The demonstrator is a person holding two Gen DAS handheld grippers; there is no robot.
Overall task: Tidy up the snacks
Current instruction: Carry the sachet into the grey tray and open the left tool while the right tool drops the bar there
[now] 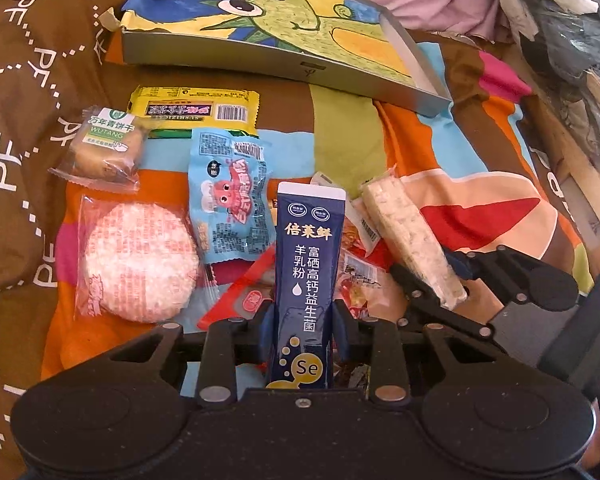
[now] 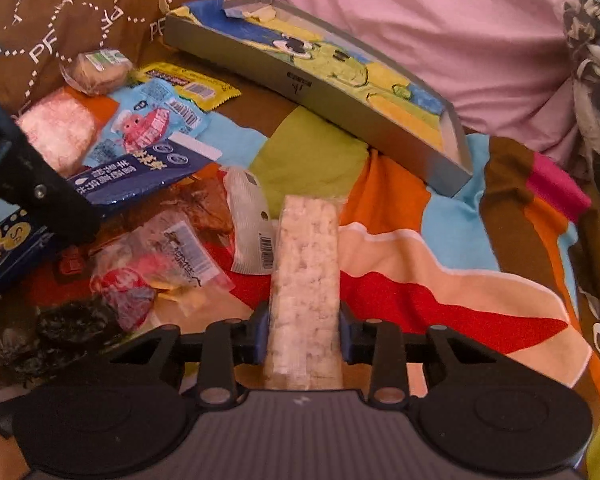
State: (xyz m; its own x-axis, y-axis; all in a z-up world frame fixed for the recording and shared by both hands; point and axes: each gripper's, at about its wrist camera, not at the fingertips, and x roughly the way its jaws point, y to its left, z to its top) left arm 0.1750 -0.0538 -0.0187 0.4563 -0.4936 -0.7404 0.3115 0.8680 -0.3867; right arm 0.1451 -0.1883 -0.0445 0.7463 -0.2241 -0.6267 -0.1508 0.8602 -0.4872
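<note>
Left hand-held gripper [image 1: 303,320] is clamping a blue milk-powder stick [image 1: 306,276] while the right hand-held gripper [image 2: 303,330] is clamping a rice bar [image 2: 306,276], both above the bed, probably needing carrying to the empty box [image 1: 292,62].

My views are bright and warm-tinted, with soft, even light and only faint shadows. Fisheye bending curves the tray [image 1: 284,65] and darkens the corners. Far edges blur slightly; plastic wrappers show mild glare.
</note>
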